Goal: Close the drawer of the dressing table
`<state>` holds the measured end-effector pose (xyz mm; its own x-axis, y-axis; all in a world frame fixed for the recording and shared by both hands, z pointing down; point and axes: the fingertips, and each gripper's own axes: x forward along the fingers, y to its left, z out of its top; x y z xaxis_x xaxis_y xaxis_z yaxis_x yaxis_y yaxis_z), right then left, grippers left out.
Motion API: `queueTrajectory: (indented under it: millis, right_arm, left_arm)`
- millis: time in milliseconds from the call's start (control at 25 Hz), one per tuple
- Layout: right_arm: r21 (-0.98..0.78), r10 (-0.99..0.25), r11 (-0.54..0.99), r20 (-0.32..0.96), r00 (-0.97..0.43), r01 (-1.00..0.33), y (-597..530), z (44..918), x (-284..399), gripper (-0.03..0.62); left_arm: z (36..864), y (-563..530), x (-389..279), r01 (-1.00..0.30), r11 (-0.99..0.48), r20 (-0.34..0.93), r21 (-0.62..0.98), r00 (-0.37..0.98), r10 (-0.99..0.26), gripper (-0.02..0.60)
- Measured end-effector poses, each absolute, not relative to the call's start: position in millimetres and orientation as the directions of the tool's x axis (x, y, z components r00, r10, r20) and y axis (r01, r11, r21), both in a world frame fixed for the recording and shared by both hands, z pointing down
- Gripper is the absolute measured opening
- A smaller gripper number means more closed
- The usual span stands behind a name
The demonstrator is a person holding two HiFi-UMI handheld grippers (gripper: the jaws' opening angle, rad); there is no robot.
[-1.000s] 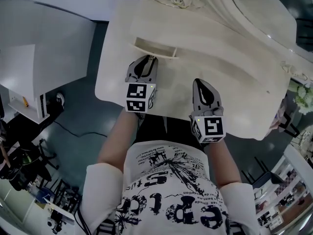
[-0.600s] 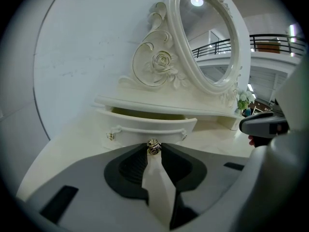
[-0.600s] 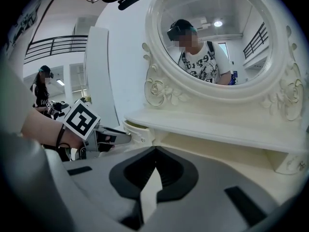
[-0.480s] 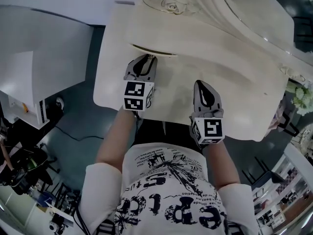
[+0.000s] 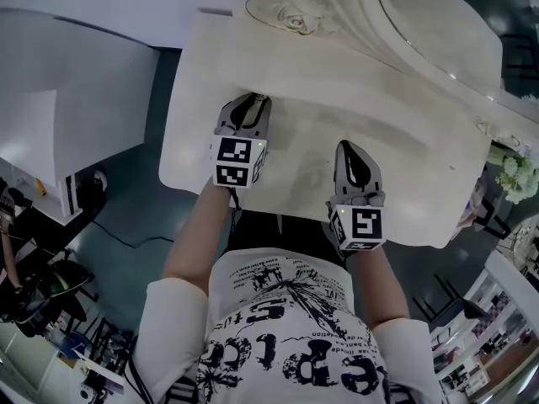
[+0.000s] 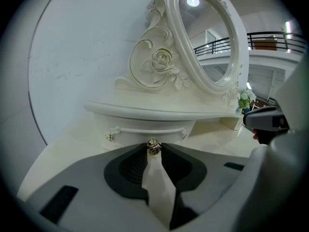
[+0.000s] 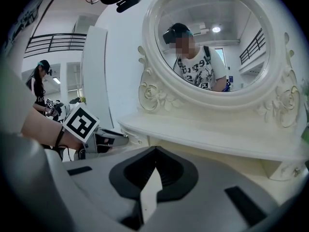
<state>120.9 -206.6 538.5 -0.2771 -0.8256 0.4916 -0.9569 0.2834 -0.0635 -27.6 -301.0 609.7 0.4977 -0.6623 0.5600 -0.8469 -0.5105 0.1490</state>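
Your left tongs (image 5: 256,101) are pinched on the small gold knob (image 6: 154,147) at the middle of the drawer (image 6: 145,130). Your right tongs (image 7: 155,154) are pressed together on nothing, hovering over the counter (image 5: 295,171) well to the side. The drawer front sits tucked under the raised shelf (image 6: 159,111) below the mirror (image 6: 207,37), and from above no open gap shows, so the drawer looks fully pushed in. What remains, it seems, is to let go of the knob and draw back.
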Motion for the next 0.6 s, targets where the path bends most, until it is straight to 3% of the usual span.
queueTrajectory:
  millis: [600]
  right_arm:
    - [-0.046, -0.85, 0.261, 0.462, -0.252, -0.964, -208, 523, 131, 0.014]
  left_arm:
    - [608, -312, -22, -0.836, -0.53, 0.542, 0.141, 0.513, -0.666, 0.104]
